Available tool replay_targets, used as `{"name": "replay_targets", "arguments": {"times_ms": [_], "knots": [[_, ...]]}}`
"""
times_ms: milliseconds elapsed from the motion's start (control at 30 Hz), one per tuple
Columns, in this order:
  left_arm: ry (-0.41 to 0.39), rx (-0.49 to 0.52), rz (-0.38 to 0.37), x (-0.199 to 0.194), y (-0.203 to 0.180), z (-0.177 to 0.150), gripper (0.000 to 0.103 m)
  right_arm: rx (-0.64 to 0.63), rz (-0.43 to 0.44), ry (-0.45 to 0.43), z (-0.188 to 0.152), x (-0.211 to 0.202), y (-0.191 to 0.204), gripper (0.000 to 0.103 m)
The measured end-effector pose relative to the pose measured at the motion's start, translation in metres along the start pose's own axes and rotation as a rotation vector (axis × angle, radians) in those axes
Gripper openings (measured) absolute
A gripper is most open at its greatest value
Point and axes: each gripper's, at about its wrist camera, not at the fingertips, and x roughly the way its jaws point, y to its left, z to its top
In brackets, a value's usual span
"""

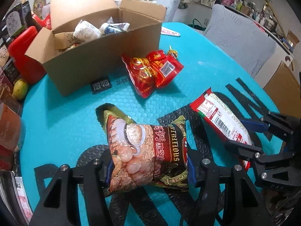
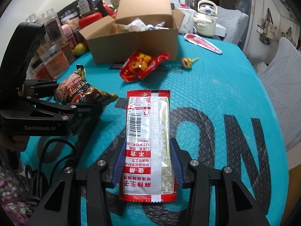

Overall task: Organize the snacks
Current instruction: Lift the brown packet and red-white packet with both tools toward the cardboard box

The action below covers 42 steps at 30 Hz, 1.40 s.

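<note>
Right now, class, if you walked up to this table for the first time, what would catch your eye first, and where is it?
Two packets held at once stand out: the left gripper clamps a brown glossy cereal packet, and the right gripper clamps a long red-and-white snack packet, both over the turquoise bubble-textured mat. Behind them an open brown cardboard box holds wrapped snacks, with a crumpled red foil bag lying just in front of it.

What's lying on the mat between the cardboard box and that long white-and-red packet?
A crumpled red snack bag lies between the cardboard box and white-and-red packet; right wrist view.
</note>
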Motion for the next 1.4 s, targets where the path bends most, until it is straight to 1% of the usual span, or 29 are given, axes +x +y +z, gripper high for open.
{"name": "replay_targets", "arguments": {"times_ms": [67, 267, 467, 600, 833, 967, 1133, 1400], "knots": [[-0.022, -0.016, -0.003, -0.008, 0.003, 0.000, 0.058, 0.021, 0.023, -0.014, 0.001, -0.002, 0.000, 0.044], [-0.080, -0.049, 0.018, -0.029, 0.010, -0.004, 0.058, 0.041, 0.044, -0.064, 0.007, -0.013, 0.007, 0.044], [-0.134, -0.062, 0.040, -0.048, 0.014, -0.002, 0.058, 0.017, 0.071, -0.089, 0.012, -0.019, 0.018, 0.044], [-0.173, -0.060, 0.061, -0.060, 0.017, 0.002, 0.058, -0.022, 0.087, -0.110, 0.022, -0.023, 0.026, 0.044], [-0.269, -0.078, 0.080, -0.087, 0.028, 0.018, 0.058, -0.080, 0.114, -0.177, 0.049, -0.038, 0.040, 0.044], [-0.334, -0.087, 0.097, -0.101, 0.035, 0.029, 0.058, -0.100, 0.120, -0.219, 0.066, -0.044, 0.046, 0.044], [-0.393, -0.093, 0.112, -0.116, 0.045, 0.047, 0.058, -0.114, 0.128, -0.268, 0.088, -0.051, 0.049, 0.044], [-0.492, -0.080, 0.140, -0.133, 0.055, 0.076, 0.058, -0.154, 0.099, -0.347, 0.127, -0.060, 0.055, 0.044]]}}
